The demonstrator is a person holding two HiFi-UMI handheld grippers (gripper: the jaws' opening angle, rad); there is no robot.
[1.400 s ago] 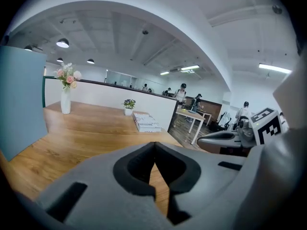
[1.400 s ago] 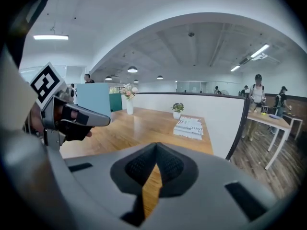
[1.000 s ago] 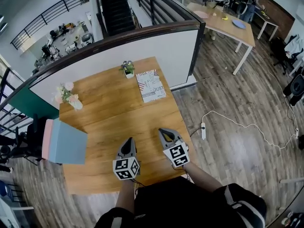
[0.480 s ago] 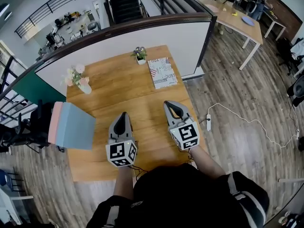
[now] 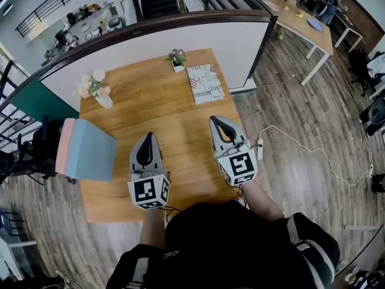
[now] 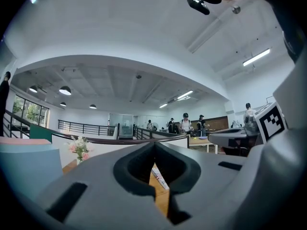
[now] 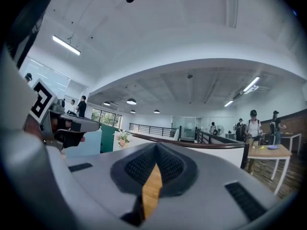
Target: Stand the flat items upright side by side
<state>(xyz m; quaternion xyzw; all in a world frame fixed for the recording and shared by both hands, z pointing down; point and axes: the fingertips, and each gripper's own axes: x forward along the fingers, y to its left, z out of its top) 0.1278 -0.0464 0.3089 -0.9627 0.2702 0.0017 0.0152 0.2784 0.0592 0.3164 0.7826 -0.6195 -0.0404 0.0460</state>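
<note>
At tabletop (image 5: 162, 110) left edge: pink and blue flat items (image 5: 87, 149) side by side, look upright. Next, left hand-held gripper (image 5: 148, 137) pinched shut, nothing in it. Ditto right hand-held gripper (image 5: 215, 121), closed, empty. Far right, flag-print magazine (image 5: 205, 83) lying flat beside potted plant (image 5: 177, 58).

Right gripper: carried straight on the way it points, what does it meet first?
Held level above the table, the right gripper would probably clear the magazine and first meet the white partition behind the table, near its top rail; height is hard to judge.
</note>
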